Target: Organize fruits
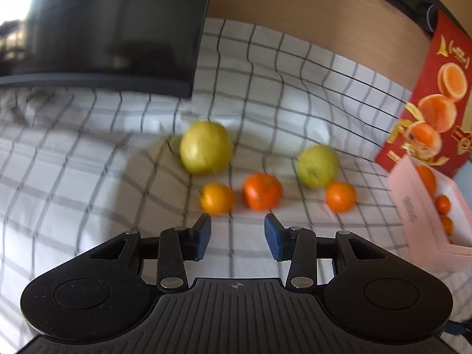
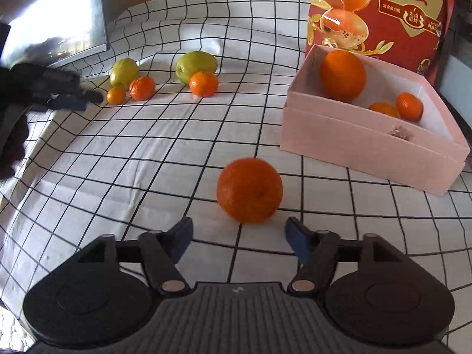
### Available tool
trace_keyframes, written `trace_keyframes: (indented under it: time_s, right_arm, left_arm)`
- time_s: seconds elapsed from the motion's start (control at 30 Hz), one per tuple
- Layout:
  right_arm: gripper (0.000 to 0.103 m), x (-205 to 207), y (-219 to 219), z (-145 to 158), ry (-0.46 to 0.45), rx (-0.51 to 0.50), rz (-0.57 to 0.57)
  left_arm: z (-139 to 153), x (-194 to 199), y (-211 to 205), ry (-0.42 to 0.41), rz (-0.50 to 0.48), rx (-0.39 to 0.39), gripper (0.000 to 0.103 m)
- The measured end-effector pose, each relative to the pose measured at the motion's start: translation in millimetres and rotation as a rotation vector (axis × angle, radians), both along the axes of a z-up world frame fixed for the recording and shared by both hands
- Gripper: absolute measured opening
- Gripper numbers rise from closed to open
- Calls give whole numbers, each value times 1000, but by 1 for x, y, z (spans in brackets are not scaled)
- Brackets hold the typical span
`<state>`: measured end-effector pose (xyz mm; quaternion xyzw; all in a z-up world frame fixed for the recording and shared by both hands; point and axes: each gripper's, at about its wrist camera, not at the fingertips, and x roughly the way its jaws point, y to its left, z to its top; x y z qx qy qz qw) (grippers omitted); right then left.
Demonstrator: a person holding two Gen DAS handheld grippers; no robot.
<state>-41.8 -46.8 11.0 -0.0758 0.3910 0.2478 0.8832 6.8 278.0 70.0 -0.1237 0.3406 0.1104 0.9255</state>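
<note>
My left gripper [image 1: 237, 230] is open and empty just short of a small yellow-orange mandarin [image 1: 217, 198] and a mandarin [image 1: 262, 191]. Behind them lie two green-yellow apples [image 1: 206, 148] [image 1: 317, 165] and a third mandarin [image 1: 340, 196]. My right gripper [image 2: 239, 236] is open and empty, with a large orange [image 2: 249, 190] lying on the cloth just ahead of its jaws. The pink box [image 2: 354, 144] at the right holds a large orange [image 2: 343, 75] and two mandarins [image 2: 409, 105]. The left gripper [image 2: 70, 101] shows at the far left of the right wrist view.
A checked white cloth [image 2: 147, 153] covers the table. A red printed bag [image 2: 383, 8] stands behind the pink box. A dark monitor [image 1: 112, 23] stands at the back left. A wooden wall [image 1: 309, 14] runs behind.
</note>
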Motion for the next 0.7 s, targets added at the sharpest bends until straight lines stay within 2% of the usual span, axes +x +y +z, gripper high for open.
trace_keyframes:
  time_s: [0.17, 0.43, 0.63, 0.7]
  right_arm:
    - [80, -11, 3, -4, -36, -31, 18]
    - [84, -13, 1, -4, -27, -37, 23]
    - [85, -14, 0, -4, -21, -39, 21]
    - [85, -14, 0, -4, -23, -38, 22]
  left_arm:
    - [-3, 30, 5, 53, -35, 111, 44]
    - [-21, 49, 4, 127, -125, 202, 45]
    - [-33, 48, 8, 170, -114, 217, 46]
    - [-33, 46, 9, 160, -112, 214, 44]
